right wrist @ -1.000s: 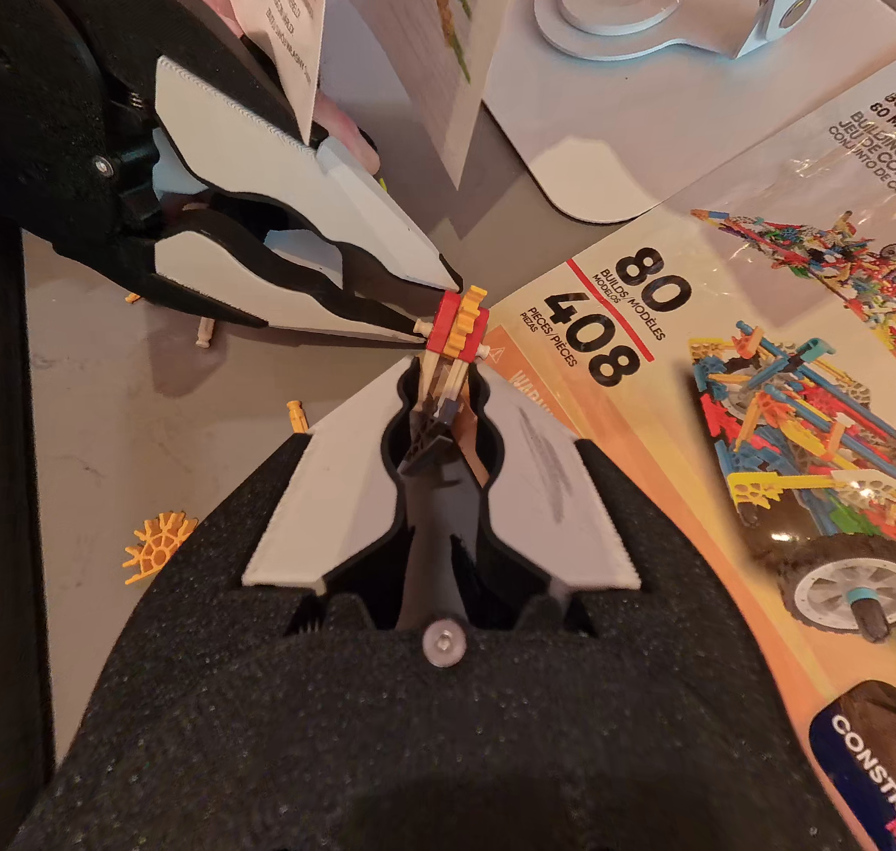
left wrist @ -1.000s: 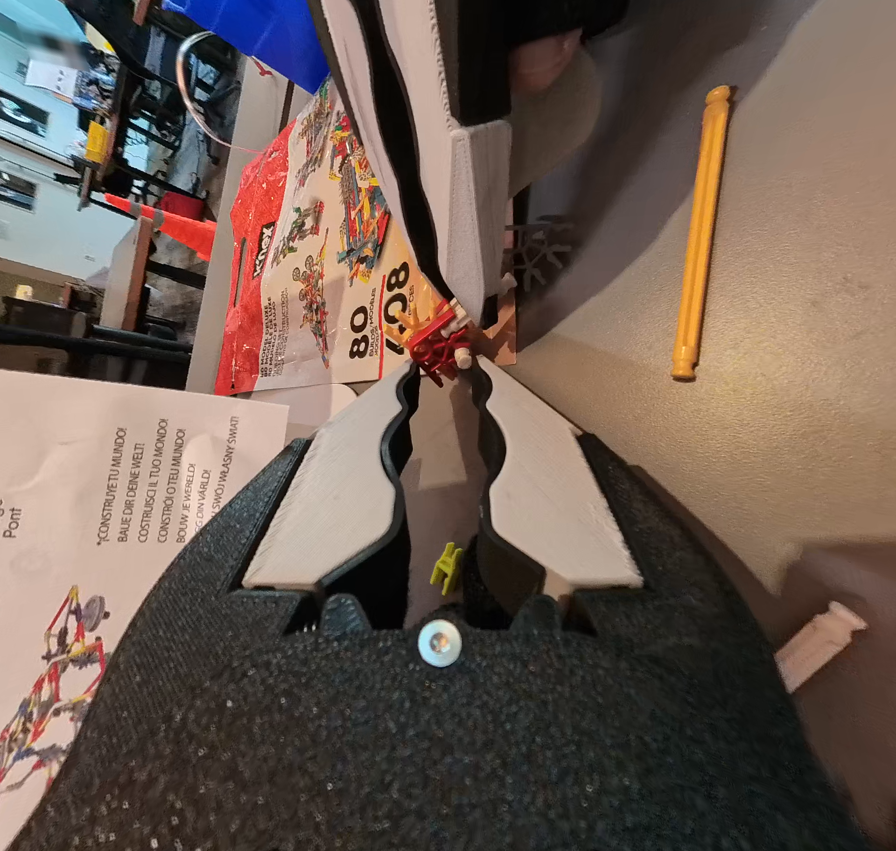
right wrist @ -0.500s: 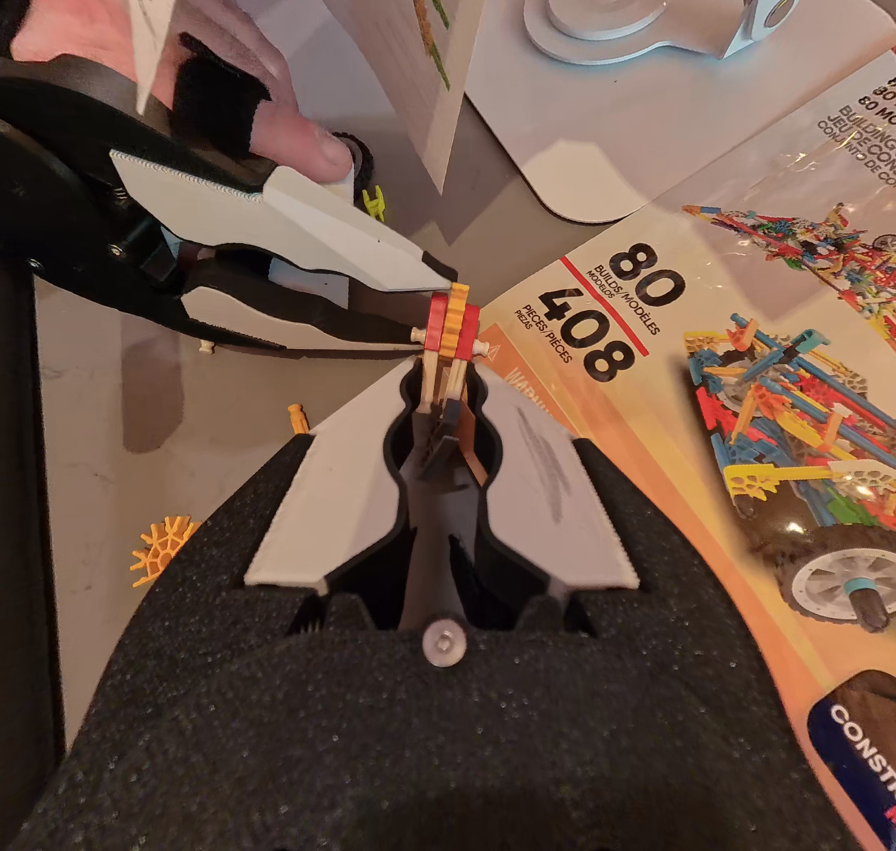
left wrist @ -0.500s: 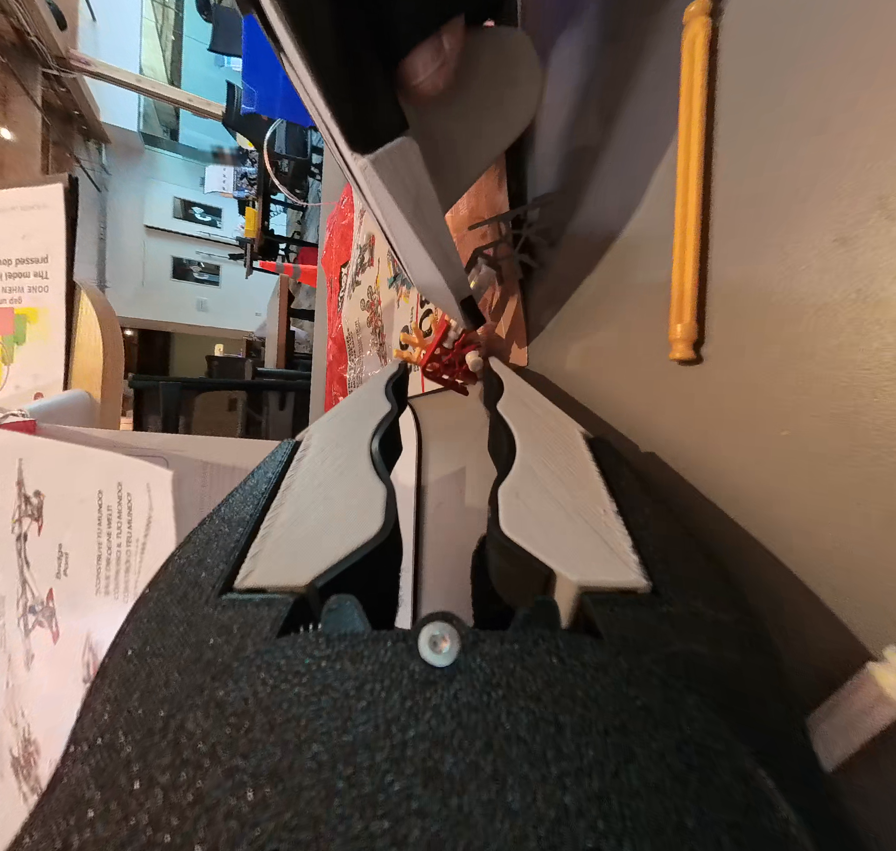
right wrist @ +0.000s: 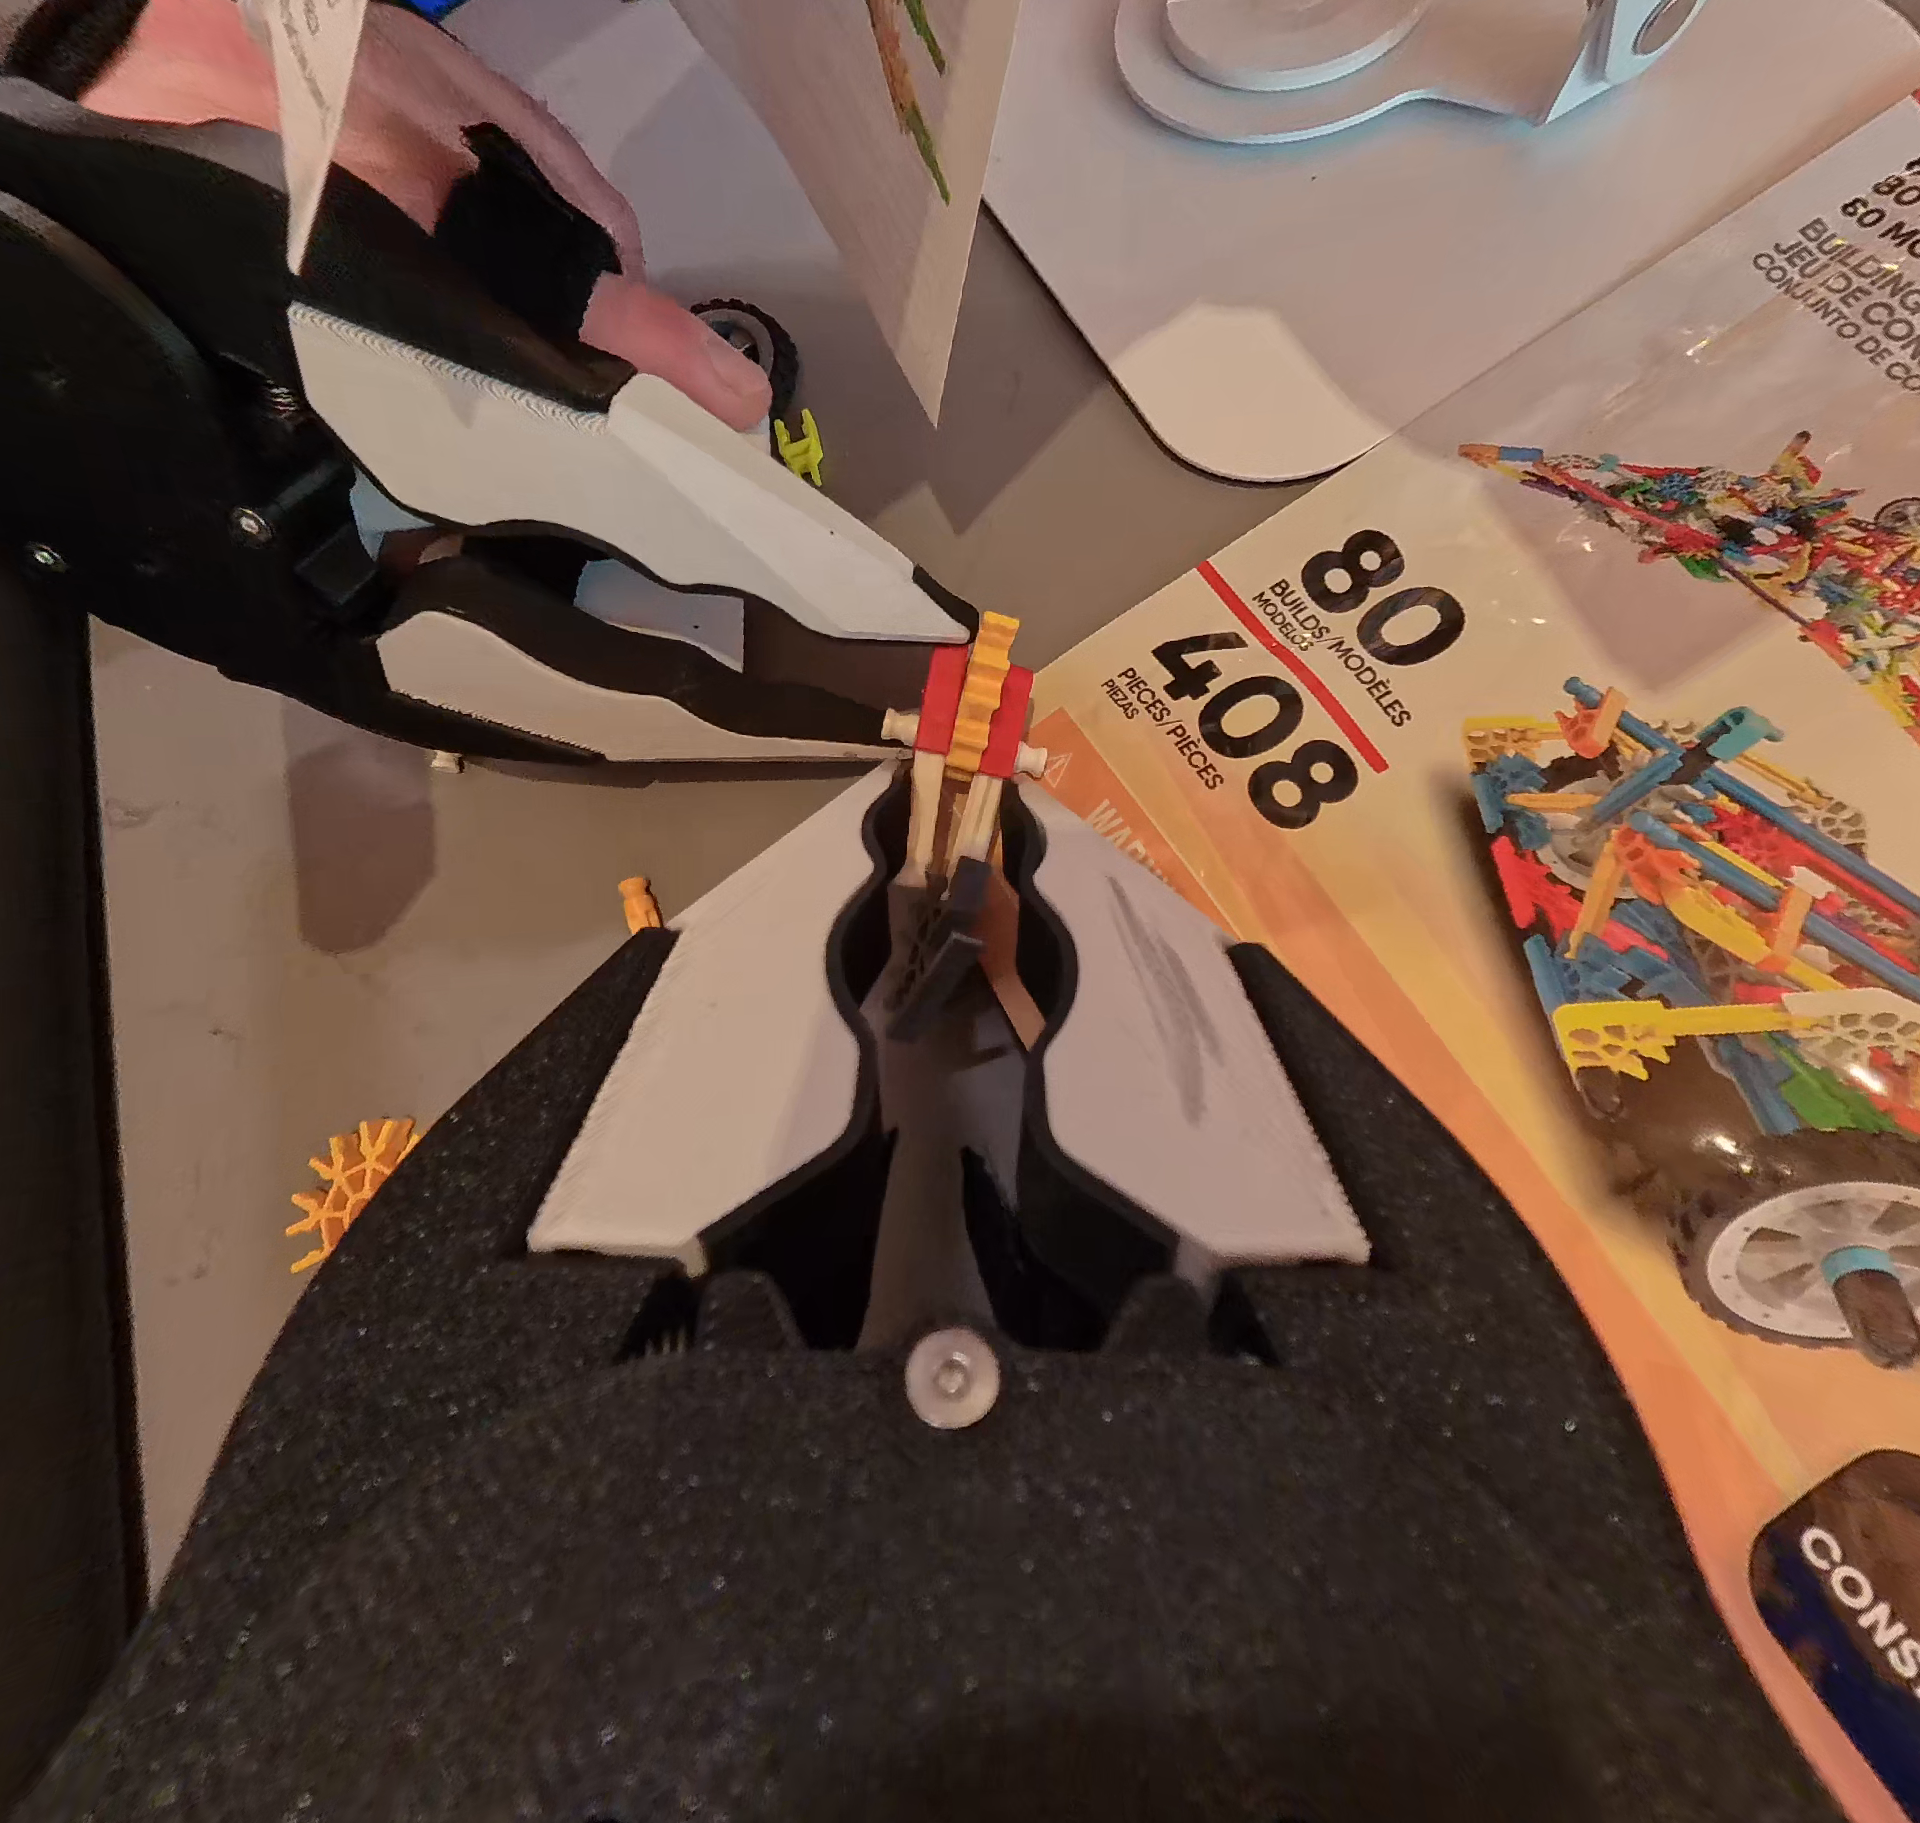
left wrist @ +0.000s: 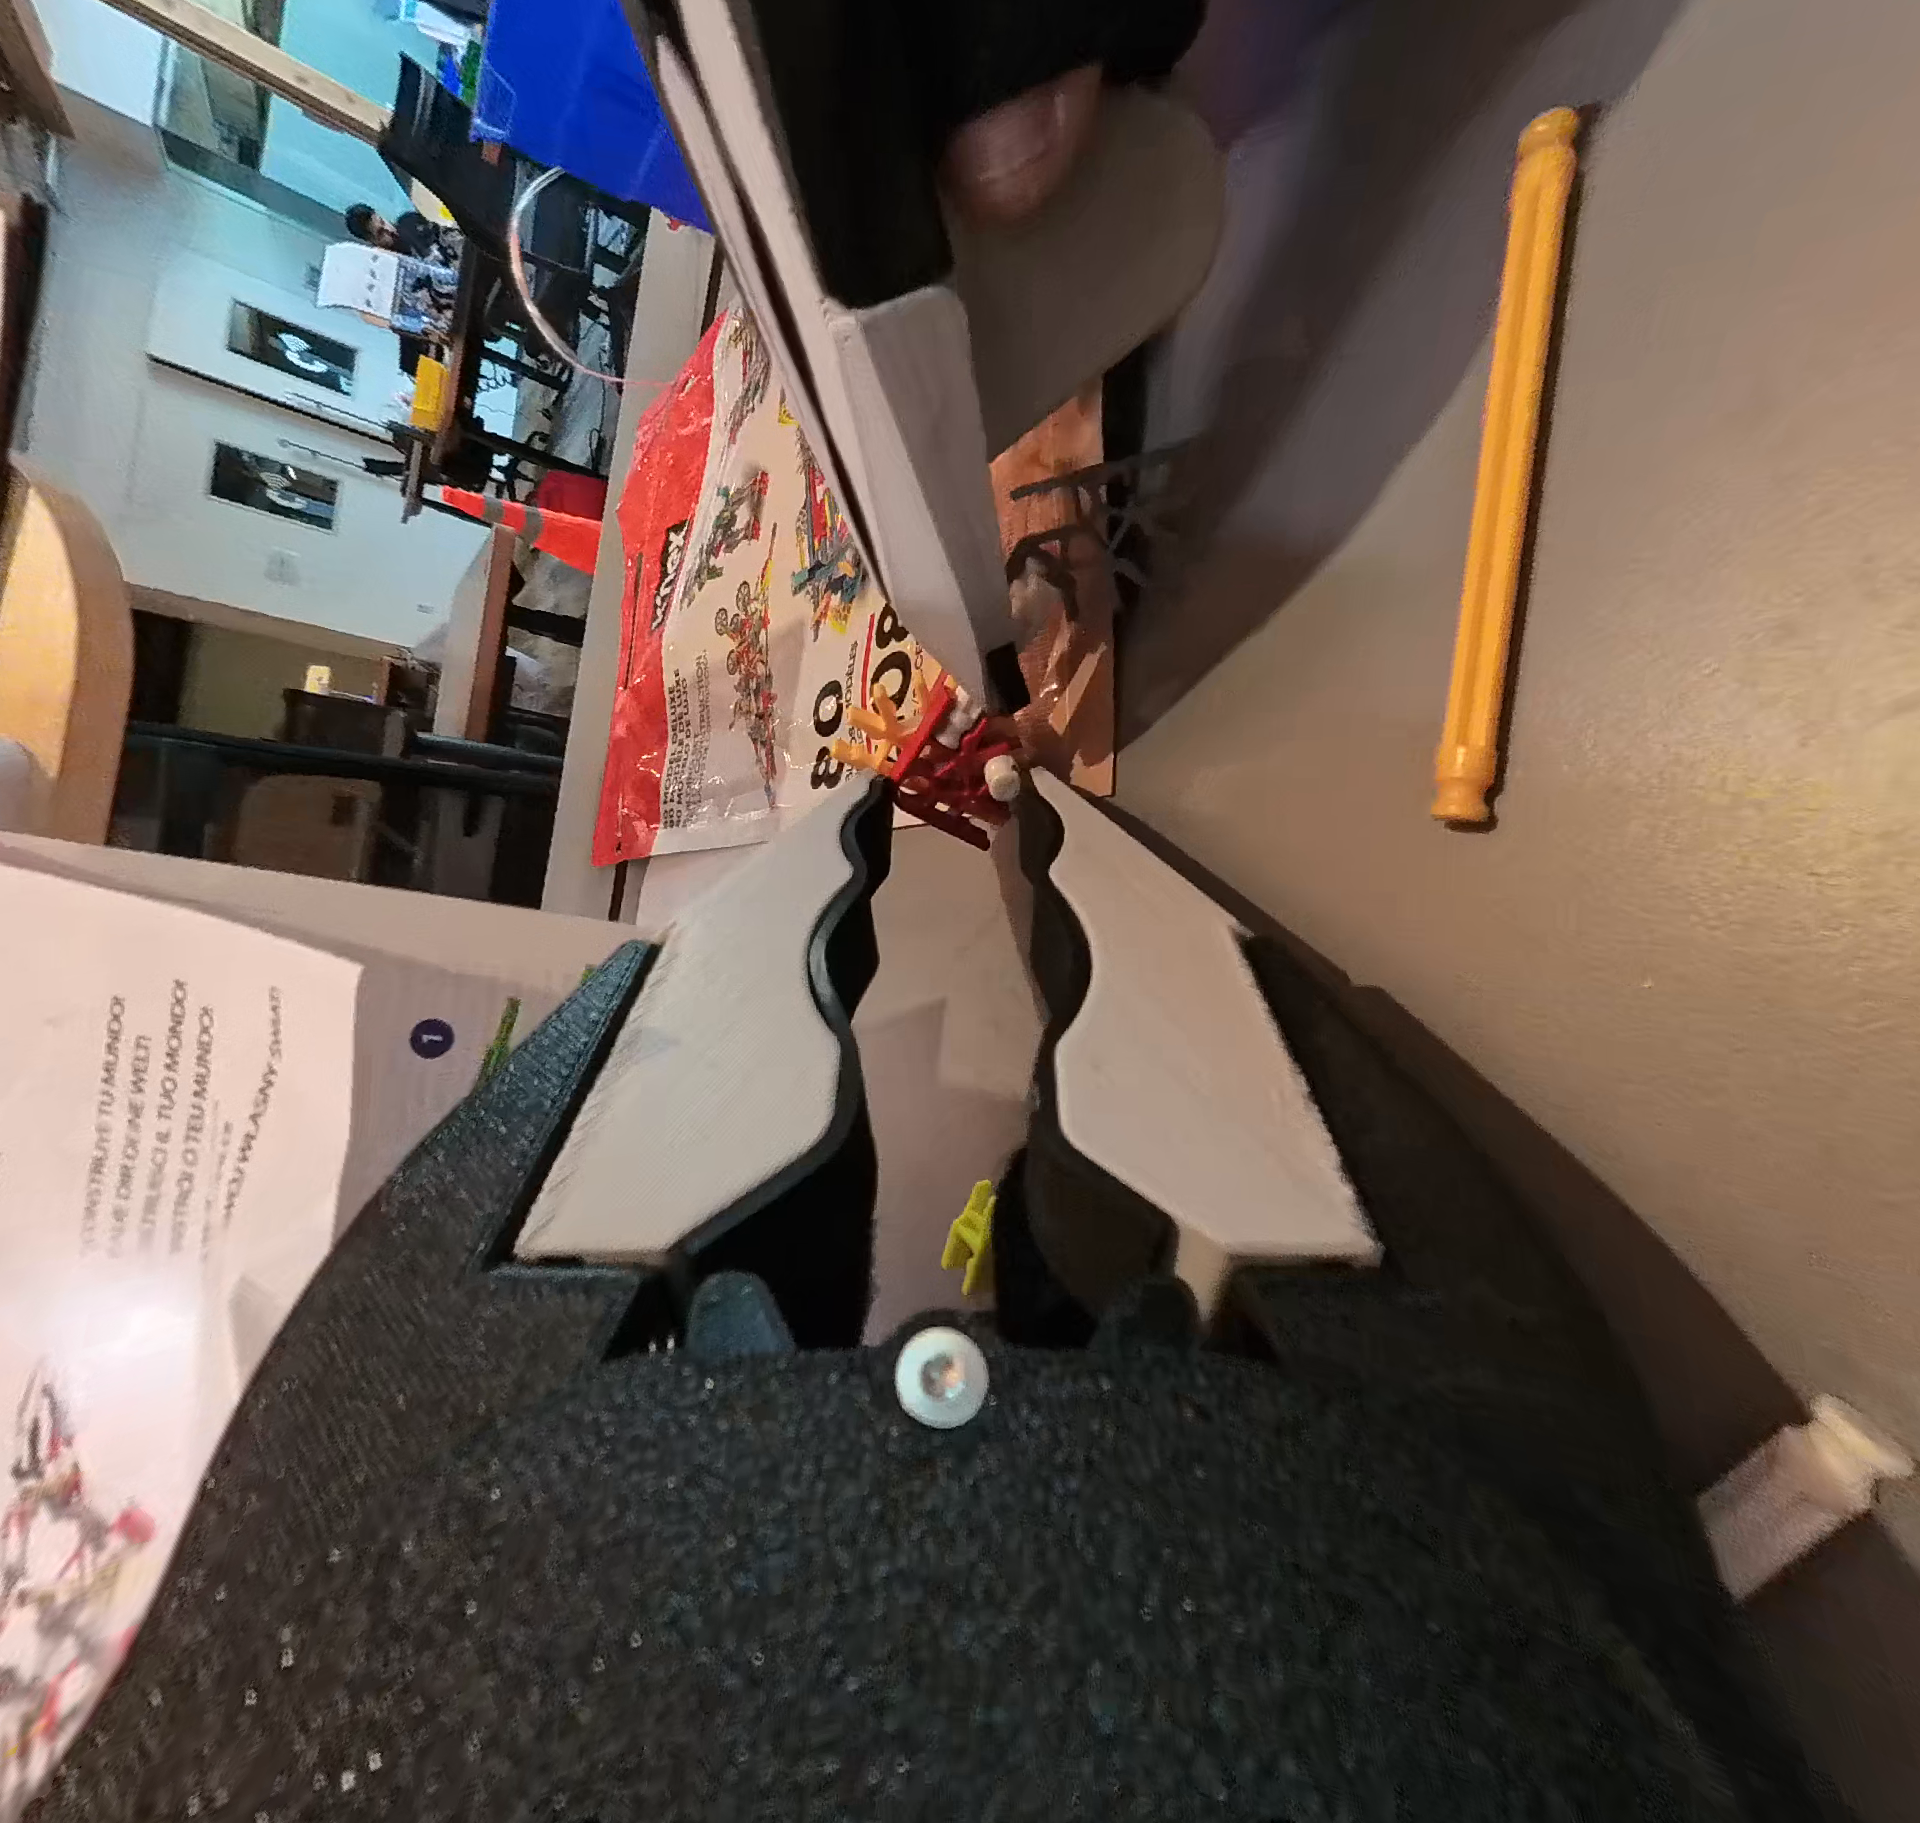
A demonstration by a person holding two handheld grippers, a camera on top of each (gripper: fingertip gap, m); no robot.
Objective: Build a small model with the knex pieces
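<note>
Red-and-yellow connector stack (white rods beneath) clenched between both claws' tips.

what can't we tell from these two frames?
- Left gripper grip: in the left wrist view the red connector hides the fingertip contact.
- Right gripper contact: its fingers cover the white rods in the right wrist view.
- Small wheel: mostly behind a finger, right wrist view.
- White piece: cut off by the edge and blurred, left wrist view.
- Dark connector: blurred and partly behind the right gripper, left wrist view.
</note>
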